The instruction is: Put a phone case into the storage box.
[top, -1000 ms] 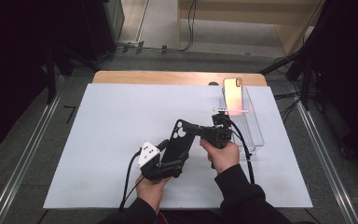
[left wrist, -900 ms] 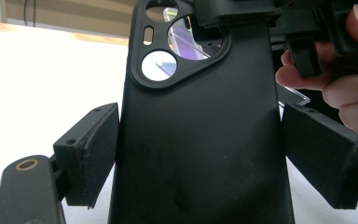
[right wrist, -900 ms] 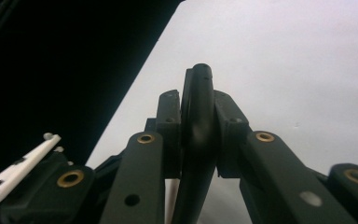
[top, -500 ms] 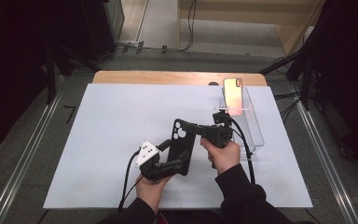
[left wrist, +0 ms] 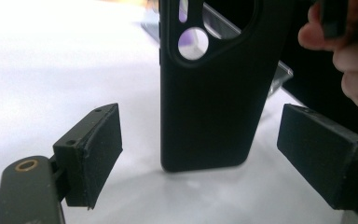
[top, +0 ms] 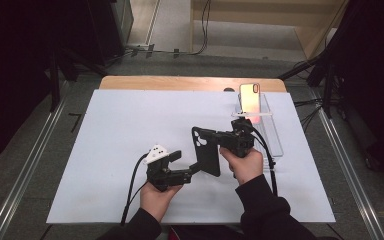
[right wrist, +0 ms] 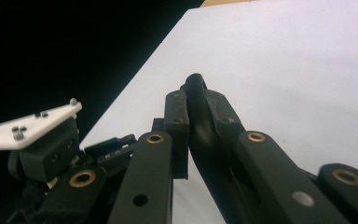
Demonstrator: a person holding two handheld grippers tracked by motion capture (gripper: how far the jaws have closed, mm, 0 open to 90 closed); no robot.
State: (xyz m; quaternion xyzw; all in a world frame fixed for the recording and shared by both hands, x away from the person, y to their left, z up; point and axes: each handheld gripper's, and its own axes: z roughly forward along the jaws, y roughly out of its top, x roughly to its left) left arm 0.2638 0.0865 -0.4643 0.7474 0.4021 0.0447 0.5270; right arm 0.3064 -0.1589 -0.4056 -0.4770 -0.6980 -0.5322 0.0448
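The black phone case (top: 206, 151) is matte, with rounded corners and a camera cut-out holding round holes near its top; it stands upright over the middle of the white table sheet (top: 105, 150), between the two hands. The right gripper (top: 219, 136) is clenched on the case's edge, its pads pressed against both faces as the right gripper view shows (right wrist: 196, 116). Compared with the earlier frames, the case and both hands occupy nearly the same place. The left gripper (top: 196, 169) is released: in the left gripper view its pads (left wrist: 98, 144) stand wide on either side of the case's lower end (left wrist: 209, 107) without touching it; its jaws have just been opening. The left hand (top: 156, 197) lies low near the table's front edge, the right hand (top: 244, 162) beside a clear stand (top: 272, 135) carrying an upright phone (top: 249, 98)
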